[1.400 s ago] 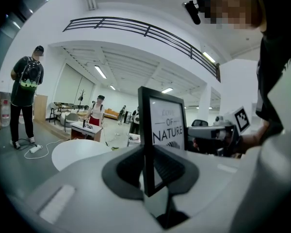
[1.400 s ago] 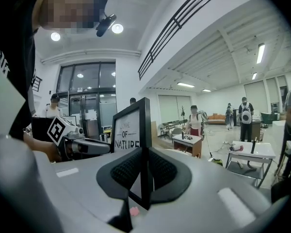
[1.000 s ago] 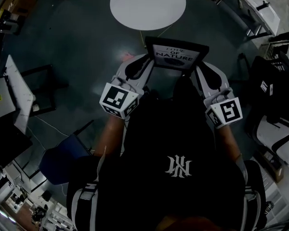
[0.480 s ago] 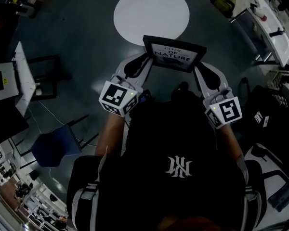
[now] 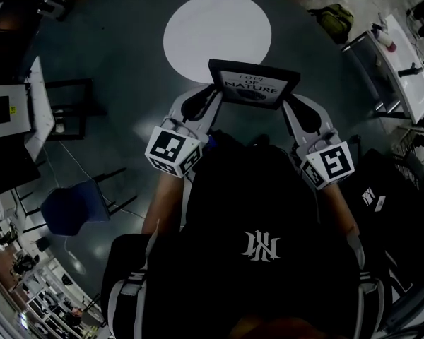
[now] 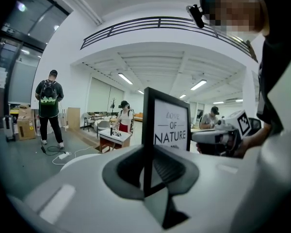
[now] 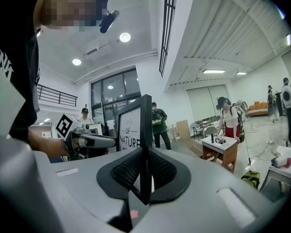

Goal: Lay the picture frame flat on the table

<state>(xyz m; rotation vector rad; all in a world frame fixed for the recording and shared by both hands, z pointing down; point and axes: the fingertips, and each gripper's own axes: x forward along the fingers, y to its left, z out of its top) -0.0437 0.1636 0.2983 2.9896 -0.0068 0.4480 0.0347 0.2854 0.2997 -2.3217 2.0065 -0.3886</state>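
I carry a black picture frame (image 5: 253, 85) with a white print reading "LOVE OF NATURE" upright in the air in front of the person's chest. My left gripper (image 5: 212, 99) is shut on its left edge and my right gripper (image 5: 290, 104) on its right edge. In the left gripper view the frame's edge (image 6: 148, 130) stands between the dark pads (image 6: 172, 166), and my right gripper (image 6: 218, 137) shows beyond. In the right gripper view the frame (image 7: 135, 125) sits in my right gripper (image 7: 145, 171). A round white table (image 5: 217, 30) lies just beyond the frame.
A blue chair (image 5: 71, 210) and desks (image 5: 14, 111) stand at the left, with a white desk (image 5: 399, 48) and a bag (image 5: 336, 16) at the right. Several people stand in the hall around a small table (image 6: 114, 137).
The round white table has drawn closer, and its near edge now meets the frame's top. Both grippers keep the same hold on the frame.
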